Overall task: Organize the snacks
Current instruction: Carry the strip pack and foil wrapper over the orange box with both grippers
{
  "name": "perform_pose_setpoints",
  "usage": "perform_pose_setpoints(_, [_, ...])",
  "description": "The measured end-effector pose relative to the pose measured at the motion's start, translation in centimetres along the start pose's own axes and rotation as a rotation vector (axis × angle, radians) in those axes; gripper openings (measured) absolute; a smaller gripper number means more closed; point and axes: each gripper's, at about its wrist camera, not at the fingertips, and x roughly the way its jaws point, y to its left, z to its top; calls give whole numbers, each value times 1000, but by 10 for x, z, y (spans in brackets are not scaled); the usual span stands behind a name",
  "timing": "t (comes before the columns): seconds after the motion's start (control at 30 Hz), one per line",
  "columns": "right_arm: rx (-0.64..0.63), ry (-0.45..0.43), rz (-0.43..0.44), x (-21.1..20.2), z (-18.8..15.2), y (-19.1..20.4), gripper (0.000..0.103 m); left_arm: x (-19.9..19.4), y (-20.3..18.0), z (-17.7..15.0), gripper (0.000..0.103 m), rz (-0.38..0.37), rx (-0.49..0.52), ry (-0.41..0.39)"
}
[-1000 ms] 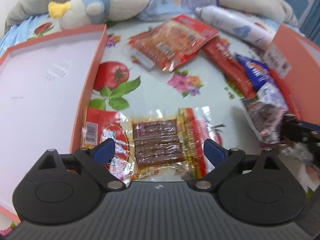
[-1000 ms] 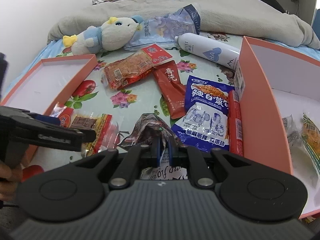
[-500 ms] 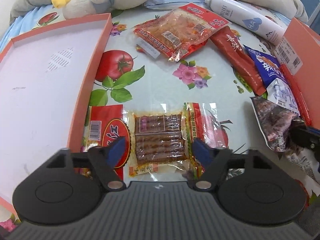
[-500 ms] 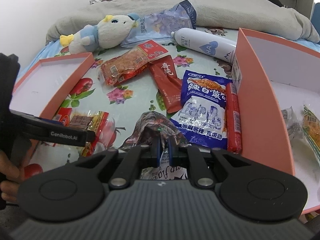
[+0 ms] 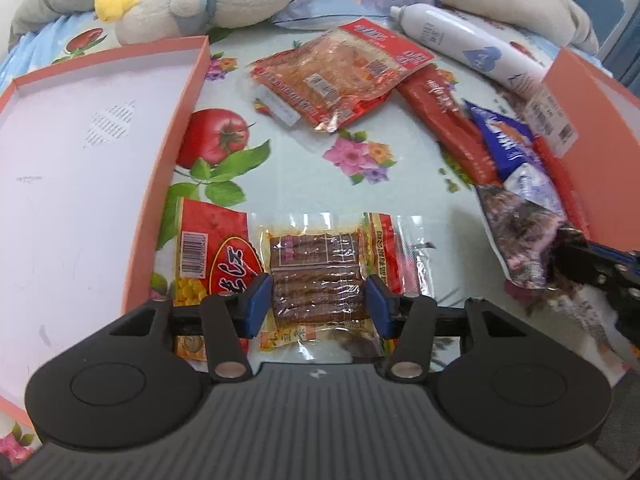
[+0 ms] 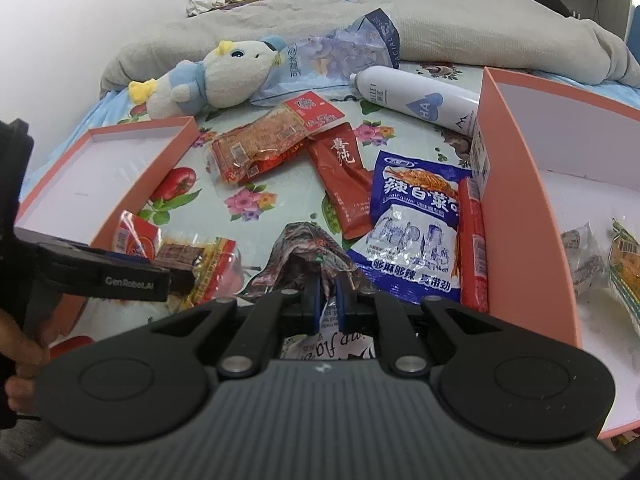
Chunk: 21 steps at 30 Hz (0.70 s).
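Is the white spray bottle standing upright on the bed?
No, the white spray bottle lies on its side on the flowered sheet, next to the orange box.

A bed (image 6: 280,216) with a sheet full of flowers and tomatoes holds everything. At its left edge lies a flat orange box lid (image 5: 80,168). At the right edge sits an orange box (image 6: 516,208). Between them lie snack packs: a clear pack of brown sticks (image 5: 316,280) near the front, an orange-red pack (image 5: 336,76) farther back, a dark red pack (image 6: 344,176), a blue bag (image 6: 416,216) and a thin red stick (image 6: 472,240) just beside the box. A white bottle (image 6: 416,100), a soft toy (image 6: 216,76) and a grey blanket (image 6: 460,28) lie at the back.
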Motion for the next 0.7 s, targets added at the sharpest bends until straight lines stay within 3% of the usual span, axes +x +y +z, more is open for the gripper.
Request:
perform_pose_setpoints(0.33, [5, -37, 5, -20, 21, -2, 11, -51, -12, 27, 57, -54, -17, -98])
perform_pose_setpoints(0.7, [0, -145, -6, -63, 70, -13, 11, -117, -34, 76, 57, -108, -31, -224])
